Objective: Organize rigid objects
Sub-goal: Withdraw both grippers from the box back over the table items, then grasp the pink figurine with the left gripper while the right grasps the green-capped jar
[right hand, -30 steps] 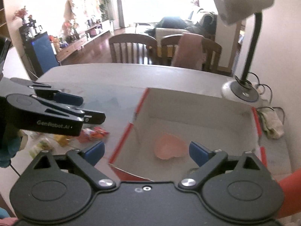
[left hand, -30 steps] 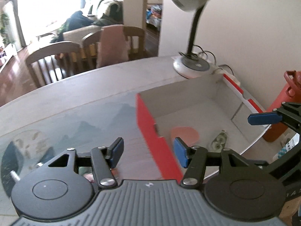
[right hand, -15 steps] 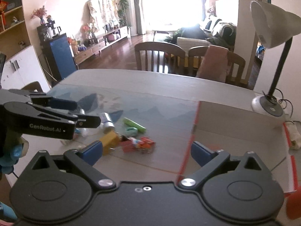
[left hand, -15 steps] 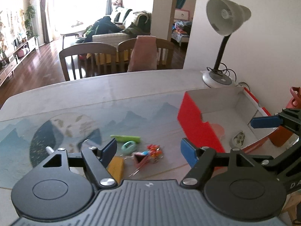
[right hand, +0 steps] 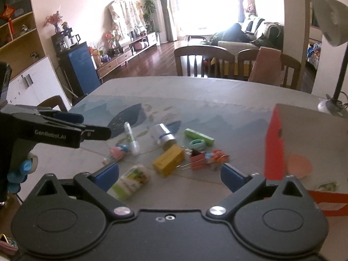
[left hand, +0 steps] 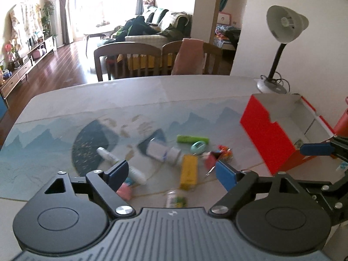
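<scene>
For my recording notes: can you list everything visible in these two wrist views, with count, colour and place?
box: 1, red outside, white inside, right side of table
pink heart-shaped piece: 1, inside box
yellow box: 1, middle of the pile
green bar: 1, behind the pile
teal oval: 1, beside green bar
silver can: 1, lying down
white tube: 1, left of can
pink toy: 1, left edge of pile
green-white pack: 1, nearest
red clutter: red, count unclear
desk lamp: 1, white, by wall
chairs: 2, wooden, behind table
left gripper: opening, nothing between its jaws
right gripper: open, empty
</scene>
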Action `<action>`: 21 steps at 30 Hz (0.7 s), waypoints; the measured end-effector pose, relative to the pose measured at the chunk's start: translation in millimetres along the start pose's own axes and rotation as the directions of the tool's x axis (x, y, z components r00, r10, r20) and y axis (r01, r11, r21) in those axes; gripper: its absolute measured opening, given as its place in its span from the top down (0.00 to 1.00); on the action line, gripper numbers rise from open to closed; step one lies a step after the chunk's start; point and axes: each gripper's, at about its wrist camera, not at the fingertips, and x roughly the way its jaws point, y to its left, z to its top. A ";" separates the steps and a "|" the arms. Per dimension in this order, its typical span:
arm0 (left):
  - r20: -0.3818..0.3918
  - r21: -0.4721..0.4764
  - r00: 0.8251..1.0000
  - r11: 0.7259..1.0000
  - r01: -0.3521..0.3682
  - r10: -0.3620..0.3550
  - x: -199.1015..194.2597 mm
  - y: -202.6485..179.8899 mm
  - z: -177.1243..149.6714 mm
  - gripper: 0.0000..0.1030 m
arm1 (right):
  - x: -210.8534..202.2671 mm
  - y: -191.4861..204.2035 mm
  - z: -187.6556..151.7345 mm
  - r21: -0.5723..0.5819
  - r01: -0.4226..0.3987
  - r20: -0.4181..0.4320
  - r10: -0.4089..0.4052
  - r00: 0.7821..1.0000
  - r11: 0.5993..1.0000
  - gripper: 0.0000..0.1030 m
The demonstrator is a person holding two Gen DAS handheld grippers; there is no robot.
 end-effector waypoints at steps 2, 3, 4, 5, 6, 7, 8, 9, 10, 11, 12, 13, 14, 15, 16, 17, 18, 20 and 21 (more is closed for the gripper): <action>0.000 -0.009 1.000 1.000 -0.015 0.015 0.5 11.6 -5.5 0.06 | 7.9 10.6 -1.8 0.001 0.000 -0.010 0.000 1.000 1.000 0.03; 0.003 -0.012 1.000 1.000 -0.021 0.021 1.0 17.6 -8.2 0.02 | 12.0 15.4 -2.3 0.002 0.000 -0.016 0.000 1.000 1.000 0.03; 0.007 -0.014 1.000 1.000 -0.027 0.027 1.6 22.7 -10.7 0.00 | 16.6 20.7 -3.2 0.003 0.001 -0.021 -0.001 1.000 1.000 0.04; 0.011 -0.016 0.999 0.999 -0.034 0.034 2.4 27.7 -12.9 0.00 | 20.9 26.2 -3.9 0.004 0.004 -0.026 -0.004 1.000 1.000 0.04; 0.015 -0.020 0.999 0.999 -0.042 0.043 3.8 33.4 -15.4 0.00 | 26.5 31.6 -4.7 0.002 0.006 -0.033 -0.006 0.999 1.000 0.04; 0.016 -0.025 0.999 0.998 -0.050 0.050 5.8 38.8 -17.6 0.00 | 31.6 36.9 -5.7 0.000 0.007 -0.040 -0.007 0.999 1.000 0.04; 0.016 -0.034 0.998 0.998 -0.058 0.058 7.7 43.9 -19.6 0.00 | 36.1 40.8 -6.6 -0.001 0.008 -0.044 -0.008 0.999 1.000 0.05; 0.011 -0.048 0.998 0.997 -0.061 0.062 10.6 50.3 -21.4 0.00 | 41.4 45.1 -7.4 0.001 0.013 -0.051 -0.013 0.999 1.000 0.05; 0.001 -0.059 0.999 0.997 -0.052 0.052 13.2 56.4 -23.5 0.00 | 47.1 48.2 -8.1 0.004 0.017 -0.058 -0.017 0.998 1.000 0.05; -0.013 -0.073 0.999 0.997 -0.038 0.037 16.0 61.8 -25.3 0.00 | 52.4 51.1 -8.8 0.009 0.020 -0.065 -0.020 0.998 1.000 0.05; -0.031 -0.097 0.999 0.995 -0.022 0.019 20.0 67.4 -27.8 0.00 | 58.0 53.1 -8.9 0.014 0.022 -0.073 -0.021 0.997 1.000 0.06; -0.044 -0.119 0.999 0.993 -0.009 0.003 24.0 72.2 -30.0 0.00 | 63.7 55.5 -9.3 0.017 0.026 -0.082 -0.024 0.996 1.000 0.07; -0.048 -0.136 0.999 0.991 0.002 -0.008 27.1 76.1 -32.2 0.00 | 70.0 58.0 -9.5 0.020 0.029 -0.092 -0.027 0.995 0.999 0.07; -0.046 -0.144 0.999 0.990 0.005 -0.012 30.0 79.0 -34.0 0.00 | 75.8 60.3 -9.7 0.021 0.029 -0.102 -0.027 0.994 0.999 0.08; -0.043 -0.143 0.999 0.990 0.002 -0.008 32.9 80.8 -36.0 0.00 | 81.6 62.4 -9.9 0.022 0.029 -0.112 -0.027 0.993 0.999 0.08; -0.046 -0.140 0.999 0.990 -0.003 -0.004 36.9 81.8 -37.8 0.00 | 86.6 63.9 -10.8 0.021 0.032 -0.118 -0.029 0.993 0.999 0.08; -0.055 -0.139 0.999 0.990 -0.007 -0.001 41.8 83.1 -39.4 0.00 | 92.5 65.9 -11.1 0.018 0.037 -0.125 -0.035 0.992 0.999 0.08; -0.060 -0.134 0.998 0.991 0.004 -0.013 51.8 86.5 -43.0 0.00 | 104.2 70.4 -12.1 0.009 0.052 -0.144 -0.050 0.988 0.999 0.08; -0.062 -0.130 0.998 0.992 0.001 -0.009 55.9 87.9 -44.1 0.00 | 110.2 72.2 -13.1 0.005 0.064 -0.150 -0.063 0.987 0.998 0.08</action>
